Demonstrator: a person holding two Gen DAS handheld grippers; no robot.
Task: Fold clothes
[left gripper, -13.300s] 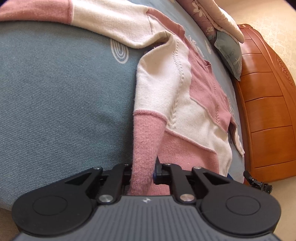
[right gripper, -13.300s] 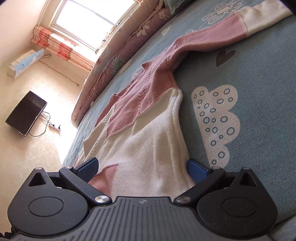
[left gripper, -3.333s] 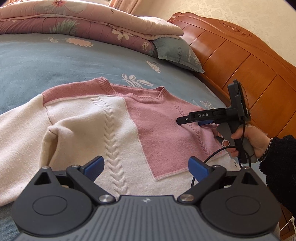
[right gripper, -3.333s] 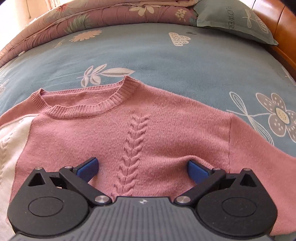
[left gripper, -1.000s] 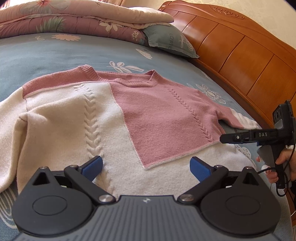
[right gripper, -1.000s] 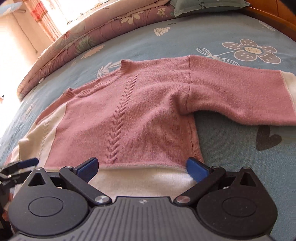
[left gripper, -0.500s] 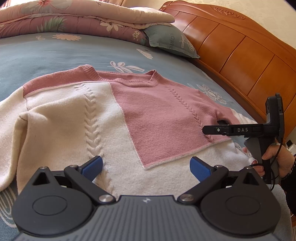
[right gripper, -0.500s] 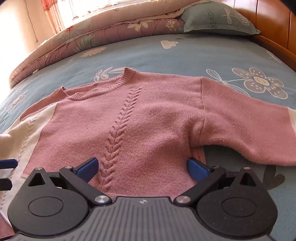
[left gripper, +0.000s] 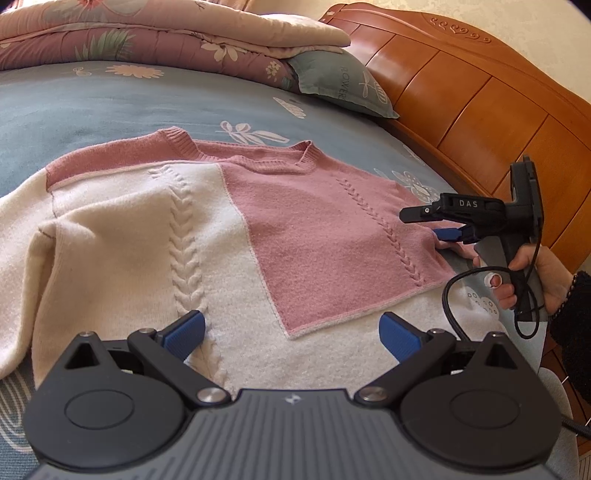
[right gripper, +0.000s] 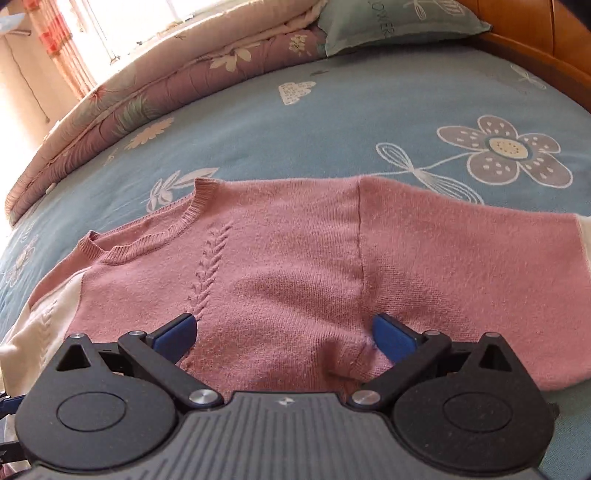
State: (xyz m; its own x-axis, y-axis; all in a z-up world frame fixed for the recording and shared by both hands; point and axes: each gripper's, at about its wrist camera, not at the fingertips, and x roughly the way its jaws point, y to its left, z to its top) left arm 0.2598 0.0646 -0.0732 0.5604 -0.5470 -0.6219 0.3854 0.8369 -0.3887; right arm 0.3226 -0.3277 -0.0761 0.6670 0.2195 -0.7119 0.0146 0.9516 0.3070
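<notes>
a pink and cream sweater (left gripper: 236,236) lies spread flat on the bed (left gripper: 110,107), neckline toward the folded quilt (left gripper: 147,33); we take the sweater as the landmark for all places. our left gripper (left gripper: 291,332) hovers over the cream hem of the sweater, its blue fingers (left gripper: 184,328) wide apart and holding nothing. in the left wrist view alone we see our right gripper (left gripper: 439,225) from outside, held in our hand (left gripper: 532,273) at the pink side of the sweater near the armpit, its lower blue fingertip close to the knit; we cannot tell from this view whether it touches. this view alone also shows the whole cream half, one cream sleeve lying over the body, and the wooden headboard (left gripper: 480,99) beyond the sweater's pink side. the right wrist view shows instead the pink sleeve (right gripper: 480,288) stretched sideways to its cream cuff, and the window light beyond the quilt; here the right gripper (right gripper: 284,332) has its fingers spread open just over the knit where sleeve meets body, gripping nothing. legible writing: "das" on the right gripper's upper finger arm, and "flowers", only partly readable, on the pillow (left gripper: 343,85) past the neckline.
</notes>
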